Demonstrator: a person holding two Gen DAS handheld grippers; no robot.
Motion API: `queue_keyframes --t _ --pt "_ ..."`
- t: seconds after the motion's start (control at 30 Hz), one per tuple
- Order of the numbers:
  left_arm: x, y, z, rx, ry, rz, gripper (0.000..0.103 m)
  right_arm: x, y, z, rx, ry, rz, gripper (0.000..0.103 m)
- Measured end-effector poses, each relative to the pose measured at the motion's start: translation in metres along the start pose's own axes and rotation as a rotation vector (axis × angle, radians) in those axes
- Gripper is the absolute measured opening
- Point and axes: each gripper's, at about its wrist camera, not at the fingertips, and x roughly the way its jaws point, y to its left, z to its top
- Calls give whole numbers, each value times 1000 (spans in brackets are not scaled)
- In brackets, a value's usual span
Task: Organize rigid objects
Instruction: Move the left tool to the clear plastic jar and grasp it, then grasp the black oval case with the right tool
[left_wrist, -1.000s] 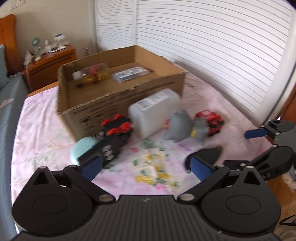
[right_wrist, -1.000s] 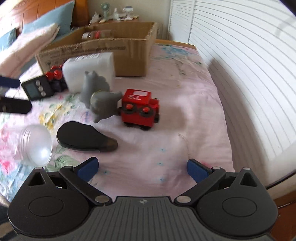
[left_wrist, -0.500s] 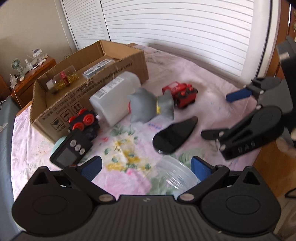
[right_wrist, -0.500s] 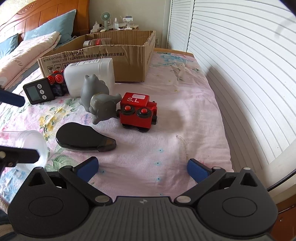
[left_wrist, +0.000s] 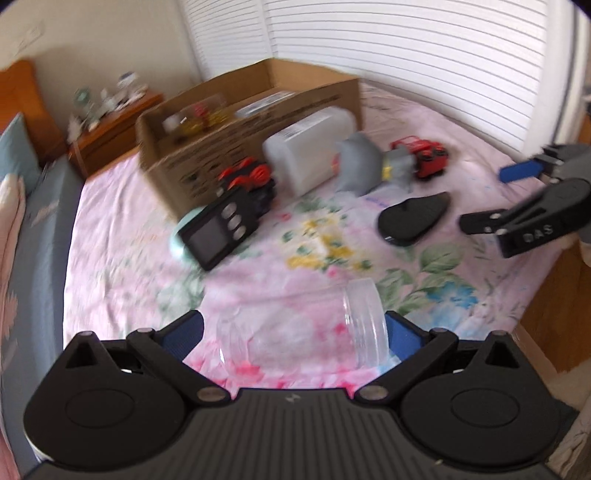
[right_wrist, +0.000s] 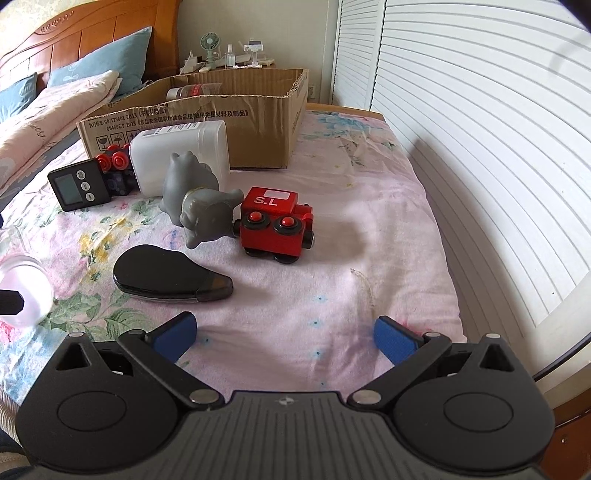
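Two blue pads flank a clear jar (left_wrist: 303, 332) lying on its side between the spread fingers of the left hand-held gripper (left_wrist: 293, 330) — contact unclear through blur. The right hand-held gripper (right_wrist: 284, 334) gapes empty over the bed (right_wrist: 369, 206) — black case (right_wrist: 166, 275) ahead-left, red train (right_wrist: 275, 225) beyond.
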Motion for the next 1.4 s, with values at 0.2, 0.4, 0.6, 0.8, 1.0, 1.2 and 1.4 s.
queue_keyframes --t 0.2,0.4,0.6,0.8,1.0,1.2,1.4 --pt "19 15 -9 -93 57 -47 102 0 6 2 -5 14 0 103" --pt "23 24 -12 -125 39 -92 91 1 15 6 -7 37 -9 103" --pt "29 48 -10 -155 17 -51 91 6 38 15 -36 83 44 103" --pt "37 69 -8 -175 -1 -41 91 15 70 28 -66 101 68 103" --pt "41 75 -11 -180 -4 -67 92 19 85 34 -75 106 65 103" --pt "38 82 -15 -206 -17 -90 92 22 86 34 -75 83 71 103" --pt "35 81 -16 -206 -17 -100 92 26 88 39 -64 89 59 103"
